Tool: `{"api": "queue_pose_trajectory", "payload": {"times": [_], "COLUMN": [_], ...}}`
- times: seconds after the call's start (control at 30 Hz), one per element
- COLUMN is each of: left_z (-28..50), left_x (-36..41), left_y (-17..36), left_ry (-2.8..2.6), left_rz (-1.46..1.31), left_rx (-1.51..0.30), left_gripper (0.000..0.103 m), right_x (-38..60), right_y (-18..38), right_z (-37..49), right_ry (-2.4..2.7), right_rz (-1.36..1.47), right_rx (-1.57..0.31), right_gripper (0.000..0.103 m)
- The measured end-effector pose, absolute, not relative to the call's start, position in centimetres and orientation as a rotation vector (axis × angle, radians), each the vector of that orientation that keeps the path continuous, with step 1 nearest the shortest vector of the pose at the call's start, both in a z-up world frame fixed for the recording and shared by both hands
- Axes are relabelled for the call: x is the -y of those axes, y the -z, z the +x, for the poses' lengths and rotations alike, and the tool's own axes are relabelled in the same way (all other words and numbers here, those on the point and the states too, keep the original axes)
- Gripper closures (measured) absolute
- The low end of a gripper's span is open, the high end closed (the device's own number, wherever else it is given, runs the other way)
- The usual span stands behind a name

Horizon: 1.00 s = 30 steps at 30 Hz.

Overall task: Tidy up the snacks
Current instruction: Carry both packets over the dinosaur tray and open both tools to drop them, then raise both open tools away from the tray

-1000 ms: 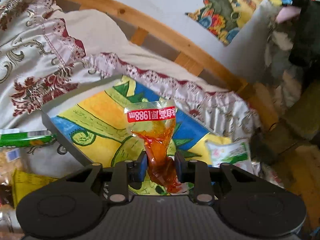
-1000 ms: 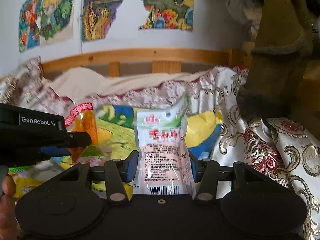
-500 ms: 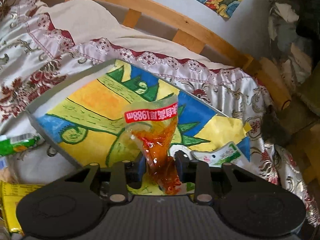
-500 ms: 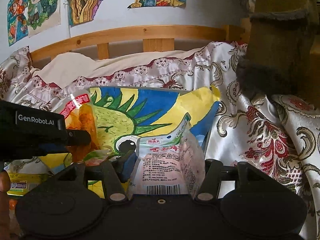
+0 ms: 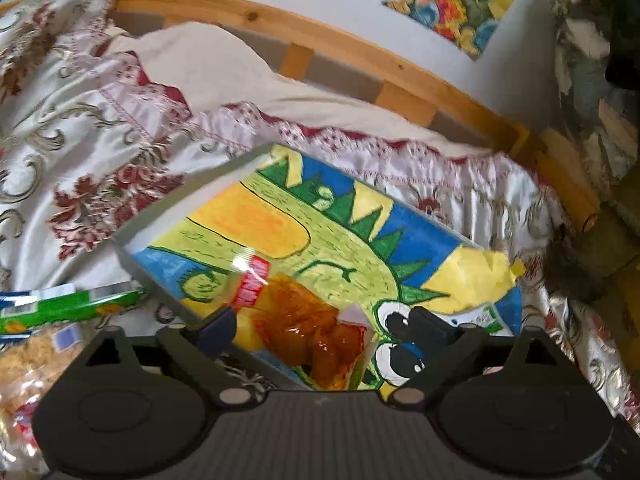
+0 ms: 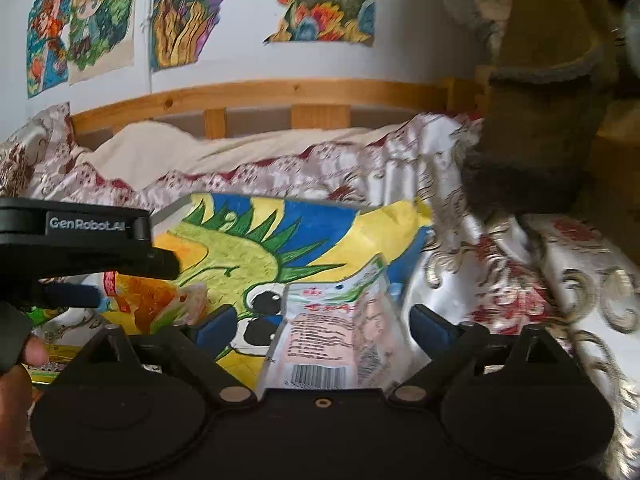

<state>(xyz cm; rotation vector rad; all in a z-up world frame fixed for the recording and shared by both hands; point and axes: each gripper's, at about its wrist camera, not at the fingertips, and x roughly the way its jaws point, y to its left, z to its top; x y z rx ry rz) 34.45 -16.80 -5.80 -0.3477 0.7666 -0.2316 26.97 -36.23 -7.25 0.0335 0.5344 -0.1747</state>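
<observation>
A shallow grey box [image 5: 180, 200] lined with a painted green dinosaur lies on the bed, and it also fills the middle of the right wrist view [image 6: 248, 248]. My left gripper [image 5: 320, 324] hangs over its near edge with its jaws opening wide. An orange snack packet [image 5: 304, 328] with a red label lies loose between them, touching neither pad. My right gripper [image 6: 323, 322] is opening too. A white and pink packet [image 6: 336, 332] with a barcode rests between its pads, free of both. One of the left gripper's fingers [image 6: 160, 260] shows at the left there.
A green packet [image 5: 60, 308] and a bag of pale shredded snack [image 5: 32, 360] lie left of the box on the brocade bedspread [image 5: 80, 140]. A wooden headboard [image 5: 360, 52] runs behind. An olive plush shape [image 6: 540, 120] stands at the right. A person's hand [image 6: 16, 376] holds the left gripper.
Both grippers have gone from shut on their packets to wide open. The orange packet has tipped over and dropped onto the box, and the white packet has sagged loose.
</observation>
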Motion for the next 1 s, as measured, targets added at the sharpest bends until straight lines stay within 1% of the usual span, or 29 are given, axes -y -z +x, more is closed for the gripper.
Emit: {"api": "queue_pose_trajectory", "payload": {"times": [0.07, 0.3, 0.5, 0.77, 1.0], "left_z": [33.4, 29.1, 24.9, 19.7, 15.9], "left_x": [15.5, 11.7, 8.6, 6.3, 3.7], "left_y": [5.6, 4.1, 2.5, 0.7, -0.7], "left_ry": [0.268, 0.271, 0.242, 0.223, 0.204], "left_rz": [-0.391, -0.323, -0.248, -0.094, -0.085], "left_rx": [-0.723, -0.619, -0.540, -0.545, -0.549], "left_gripper": [0.001, 0.001, 0.001, 0.001, 0.000], "right_x": [36.1, 35.1, 33.2, 30.5, 27.5], "right_y": [6.6, 4.6, 2.7, 1.3, 0.5], "right_z": [25.8, 22.5, 19.0, 14.3, 9.9], "right_ry": [0.240, 0.292, 0.277, 0.286, 0.277], "right_rz": [0.032, 0.071, 0.049, 0.024, -0.038], "right_rx": [-0.507, -0.440, -0.362, -0.314, -0.246], "right_gripper": [0.001, 0.001, 0.001, 0.001, 0.001]}}
